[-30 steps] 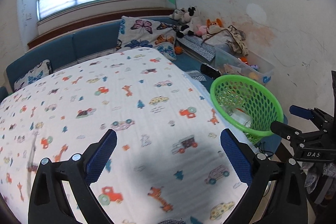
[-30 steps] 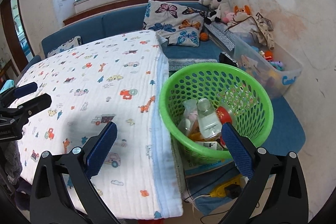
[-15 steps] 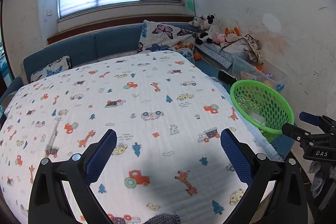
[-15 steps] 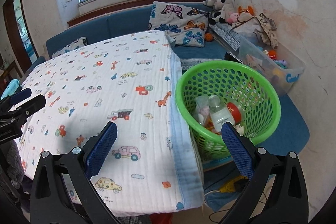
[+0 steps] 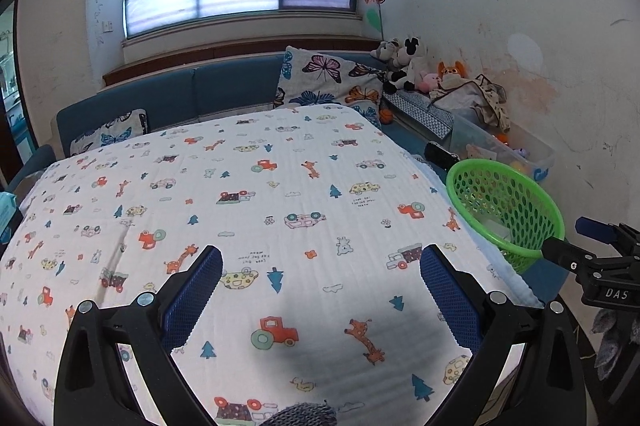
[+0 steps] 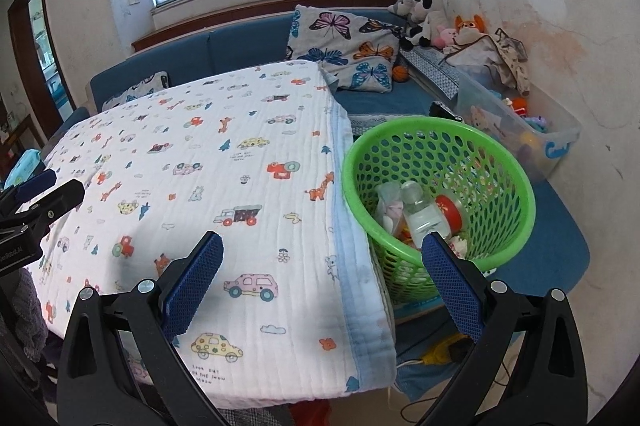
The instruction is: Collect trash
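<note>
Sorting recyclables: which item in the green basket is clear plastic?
The clear bottle in the green basket, lying between a pale wrapper and a red-capped item.

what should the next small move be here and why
Probably pull both tools back and stop. The left tool and right tool are open and empty, the printed cloth shows no loose trash, and the bottle and wrappers already lie in the green basket.
</note>
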A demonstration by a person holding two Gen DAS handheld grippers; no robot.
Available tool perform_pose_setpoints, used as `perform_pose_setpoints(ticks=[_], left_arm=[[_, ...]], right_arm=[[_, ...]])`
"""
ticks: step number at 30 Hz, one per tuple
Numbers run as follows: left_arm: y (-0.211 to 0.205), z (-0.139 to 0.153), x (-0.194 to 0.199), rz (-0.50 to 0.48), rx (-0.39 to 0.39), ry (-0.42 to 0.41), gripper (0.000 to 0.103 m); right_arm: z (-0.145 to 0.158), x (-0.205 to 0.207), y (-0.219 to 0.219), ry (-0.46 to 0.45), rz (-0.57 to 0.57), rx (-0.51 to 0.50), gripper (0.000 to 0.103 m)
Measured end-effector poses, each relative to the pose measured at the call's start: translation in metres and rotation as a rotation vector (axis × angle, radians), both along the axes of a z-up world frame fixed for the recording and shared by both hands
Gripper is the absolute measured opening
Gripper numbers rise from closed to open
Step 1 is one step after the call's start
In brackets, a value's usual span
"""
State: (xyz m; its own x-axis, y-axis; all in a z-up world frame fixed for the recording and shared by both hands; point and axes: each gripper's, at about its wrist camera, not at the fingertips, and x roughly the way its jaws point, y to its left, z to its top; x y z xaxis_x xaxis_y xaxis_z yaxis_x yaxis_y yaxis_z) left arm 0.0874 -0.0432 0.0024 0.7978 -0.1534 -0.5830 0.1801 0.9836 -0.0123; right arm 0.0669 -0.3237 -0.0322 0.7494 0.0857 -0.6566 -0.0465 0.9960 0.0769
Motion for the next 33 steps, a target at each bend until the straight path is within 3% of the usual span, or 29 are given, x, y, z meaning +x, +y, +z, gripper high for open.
perform_pose_setpoints(ticks=[33], left_arm=[[0.016, 0.002, -0.009, 0.052, 0.008, -0.013, 0.096]], right_arm=[[0.007, -0.003, 0.020, -0.021, 0.047, -0.005, 0.099]])
